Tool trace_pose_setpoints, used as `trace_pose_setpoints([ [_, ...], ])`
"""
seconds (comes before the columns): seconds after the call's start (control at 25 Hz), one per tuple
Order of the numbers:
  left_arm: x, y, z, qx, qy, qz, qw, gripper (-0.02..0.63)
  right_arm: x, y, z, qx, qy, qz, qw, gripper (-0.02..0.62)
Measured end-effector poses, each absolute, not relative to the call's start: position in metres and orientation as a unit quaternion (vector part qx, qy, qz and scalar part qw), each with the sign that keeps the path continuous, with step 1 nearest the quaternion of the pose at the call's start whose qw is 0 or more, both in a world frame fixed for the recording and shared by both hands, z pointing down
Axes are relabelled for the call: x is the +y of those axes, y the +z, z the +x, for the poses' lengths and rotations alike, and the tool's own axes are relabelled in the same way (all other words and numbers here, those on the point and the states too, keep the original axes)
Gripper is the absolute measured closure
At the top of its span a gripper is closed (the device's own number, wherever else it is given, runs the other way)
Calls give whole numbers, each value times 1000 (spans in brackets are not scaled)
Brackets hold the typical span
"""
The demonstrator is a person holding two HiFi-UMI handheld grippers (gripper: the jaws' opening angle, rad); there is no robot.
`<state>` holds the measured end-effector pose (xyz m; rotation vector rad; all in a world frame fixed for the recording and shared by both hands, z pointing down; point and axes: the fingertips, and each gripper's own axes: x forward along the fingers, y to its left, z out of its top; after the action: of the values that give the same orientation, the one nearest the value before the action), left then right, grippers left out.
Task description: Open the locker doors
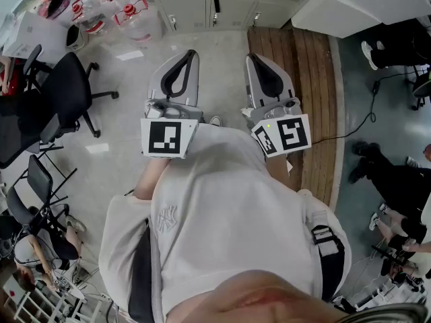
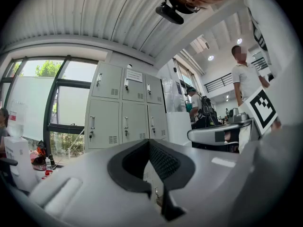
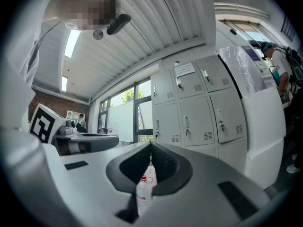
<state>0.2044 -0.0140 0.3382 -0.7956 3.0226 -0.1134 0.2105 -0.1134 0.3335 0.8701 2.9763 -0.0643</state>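
A bank of grey lockers (image 1: 222, 2) stands ahead, all of its doors closed, each with a small handle and vent. The same lockers (image 2: 125, 110) fill the middle of the left gripper view, and the lockers (image 3: 199, 108) sit right of centre in the right gripper view. My left gripper (image 1: 190, 52) and right gripper (image 1: 251, 58) are held level side by side, well short of the doors. The left gripper (image 2: 149, 141) has its tips together with nothing between them. The right gripper (image 3: 150, 144) is also shut and empty.
Black office chairs (image 1: 67, 93) stand at the left. Large water bottles (image 1: 128, 12) sit on the floor by the lockers' left end. A white cabinet (image 1: 357, 5) flanks them on the right. A wooden strip (image 1: 313, 86) runs along the floor, and people (image 1: 390, 173) stand at the right.
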Motion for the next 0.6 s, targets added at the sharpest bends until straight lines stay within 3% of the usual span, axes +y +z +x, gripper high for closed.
trace_pose_setpoints([
  [0.6, -14, 332, 202, 968, -31, -245, 28, 612, -113, 331, 212, 957, -19, 288, 28, 583],
])
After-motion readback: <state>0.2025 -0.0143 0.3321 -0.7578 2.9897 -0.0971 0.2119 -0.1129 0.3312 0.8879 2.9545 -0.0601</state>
